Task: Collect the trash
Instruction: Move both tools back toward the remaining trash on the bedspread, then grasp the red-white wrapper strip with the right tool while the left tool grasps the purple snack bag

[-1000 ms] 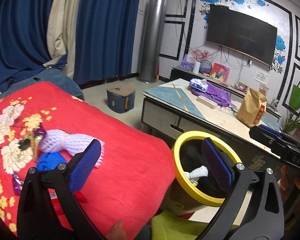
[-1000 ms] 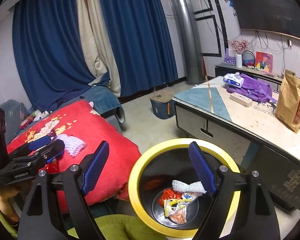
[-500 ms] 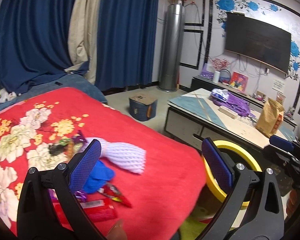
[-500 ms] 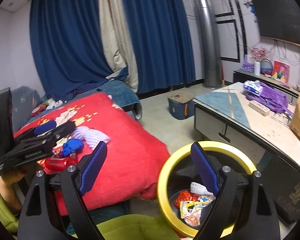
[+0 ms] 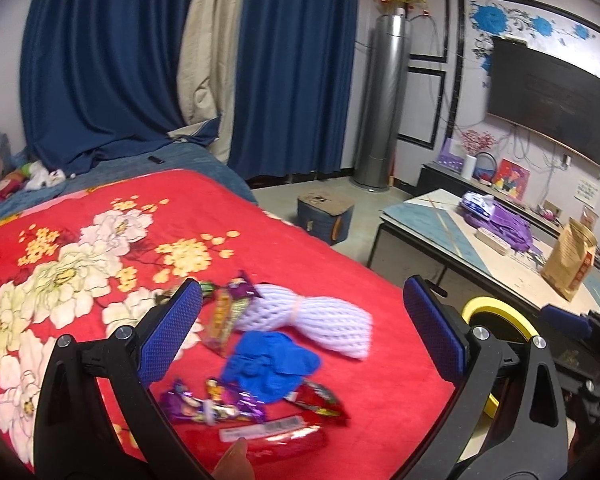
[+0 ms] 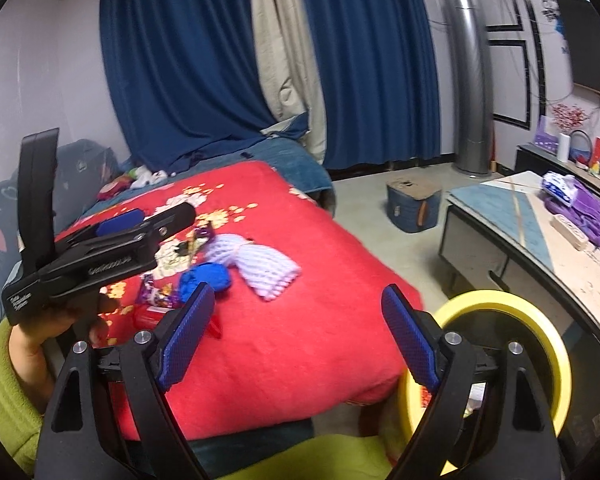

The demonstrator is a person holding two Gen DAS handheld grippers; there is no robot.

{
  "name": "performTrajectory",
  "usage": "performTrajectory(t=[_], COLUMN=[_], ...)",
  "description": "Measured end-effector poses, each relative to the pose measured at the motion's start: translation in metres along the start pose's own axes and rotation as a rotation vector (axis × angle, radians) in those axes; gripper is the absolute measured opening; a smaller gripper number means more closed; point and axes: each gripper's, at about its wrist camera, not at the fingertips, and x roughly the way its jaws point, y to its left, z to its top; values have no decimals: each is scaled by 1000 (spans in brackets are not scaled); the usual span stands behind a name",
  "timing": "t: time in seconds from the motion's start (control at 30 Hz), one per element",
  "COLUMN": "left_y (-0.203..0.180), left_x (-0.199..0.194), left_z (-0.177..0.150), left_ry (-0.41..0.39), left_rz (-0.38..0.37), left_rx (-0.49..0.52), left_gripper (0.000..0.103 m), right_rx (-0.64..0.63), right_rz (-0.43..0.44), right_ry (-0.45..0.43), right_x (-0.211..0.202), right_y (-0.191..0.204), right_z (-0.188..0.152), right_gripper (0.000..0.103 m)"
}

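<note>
- While both our grippers are spread wide and carry nothing, the move ahead turns on the litter heap on the red floral blanket, which lies straight in front of and below our left gripper.
- Framed between that gripper's blue pads we see the white foam net sleeve, the crumpled blue glove just nearer us and touching it, and nearer again a purple candy wrapper, a red snack wrapper and a long red packet at the blanket's near edge.
- The foam sleeve's long axis runs from far-left to near-right across the left wrist view, so it sits roughly crosswise to the line of the fingers; we judge that a jaw closing side to side would need some twist at the wrist to pinch it across its narrow waist.
- Our left hand is clearly the nearer one: in the right wrist view the left gripper hangs right over the heap, while our right gripper is held back, off the blanket's front edge.
- The yellow-rimmed bin stands on the floor to the right, beside the blanket's corner and just under the right gripper's right finger, so we judge the carry from heap to bin to be a short swing rightward.
- Our left gripper points forward and slightly down, level rather than rolled.
</note>
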Motion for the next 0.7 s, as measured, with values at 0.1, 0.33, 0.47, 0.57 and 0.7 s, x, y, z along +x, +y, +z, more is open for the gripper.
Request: performTrajectory(t=[0.1, 0.33, 0.47, 0.57, 0.7], left_y=[18, 55, 68, 73, 70], left_x=[2, 7, 14, 23, 36], left_z=[4, 7, 5, 1, -5], left_ry=[11, 41, 60, 88, 121], left_rz=[27, 68, 72, 68, 52], left_rx=[-35, -99, -125, -135, -119], left_gripper=[92, 92, 92, 92, 85], right_rx=[-20, -57, -71, -68, -80], right_rz=[23, 74, 109, 137, 170], right_ry=[15, 68, 130, 182, 234], right_x=[10, 37, 58, 72, 88], right_y=[13, 37, 46, 49, 57], right_z=[2, 2, -2, -7, -14], right_gripper=[83, 80, 66, 56, 45])
